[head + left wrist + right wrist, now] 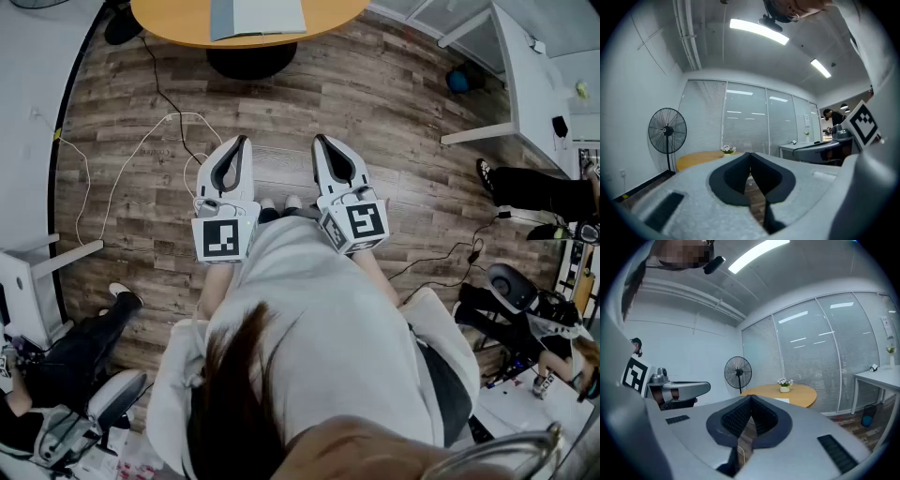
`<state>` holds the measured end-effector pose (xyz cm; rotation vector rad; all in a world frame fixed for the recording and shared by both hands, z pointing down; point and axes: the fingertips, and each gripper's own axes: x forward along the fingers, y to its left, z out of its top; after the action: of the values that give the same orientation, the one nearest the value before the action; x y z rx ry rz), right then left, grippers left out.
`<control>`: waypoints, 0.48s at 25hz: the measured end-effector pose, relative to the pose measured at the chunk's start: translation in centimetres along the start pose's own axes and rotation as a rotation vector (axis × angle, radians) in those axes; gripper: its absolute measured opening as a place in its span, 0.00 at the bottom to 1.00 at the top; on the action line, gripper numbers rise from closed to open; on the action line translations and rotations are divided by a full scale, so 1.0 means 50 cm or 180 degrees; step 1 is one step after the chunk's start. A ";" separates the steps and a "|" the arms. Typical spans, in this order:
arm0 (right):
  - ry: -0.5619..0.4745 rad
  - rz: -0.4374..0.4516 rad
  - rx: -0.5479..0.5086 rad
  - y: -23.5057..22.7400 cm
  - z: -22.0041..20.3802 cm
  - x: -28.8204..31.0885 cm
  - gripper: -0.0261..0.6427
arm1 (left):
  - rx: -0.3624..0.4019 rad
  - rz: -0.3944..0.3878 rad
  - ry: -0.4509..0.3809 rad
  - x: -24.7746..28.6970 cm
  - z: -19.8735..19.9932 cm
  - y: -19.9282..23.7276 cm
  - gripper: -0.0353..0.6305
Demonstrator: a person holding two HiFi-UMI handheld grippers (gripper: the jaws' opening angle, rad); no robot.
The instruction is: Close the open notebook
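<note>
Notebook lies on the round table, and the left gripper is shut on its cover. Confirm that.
The notebook lies on the round table, but the left gripper is shut on nothing, over the floor short of it, as the head view shows.

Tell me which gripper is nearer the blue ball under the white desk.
Right. The right gripper sits well to the left of the blue ball; the left gripper is farther left still, on the right gripper's far side.
</note>
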<state>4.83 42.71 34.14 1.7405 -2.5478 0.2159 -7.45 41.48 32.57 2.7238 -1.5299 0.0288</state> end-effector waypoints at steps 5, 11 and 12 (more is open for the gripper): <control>-0.0015 -0.0009 0.0000 0.026 -0.008 -0.003 0.04 | 0.0052 -0.0023 -0.0050 -0.025 0.002 0.010 0.07; -0.0048 0.0009 -0.0026 0.047 -0.007 -0.008 0.04 | 0.0077 -0.0013 -0.0085 -0.046 0.006 0.015 0.07; -0.0056 0.0012 -0.0034 0.049 -0.005 -0.007 0.04 | 0.0080 -0.0013 -0.0096 -0.047 0.008 0.017 0.07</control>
<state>2.67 43.94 34.13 1.7419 -2.5597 0.1874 -9.40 43.05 32.13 2.7590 -1.5421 0.0068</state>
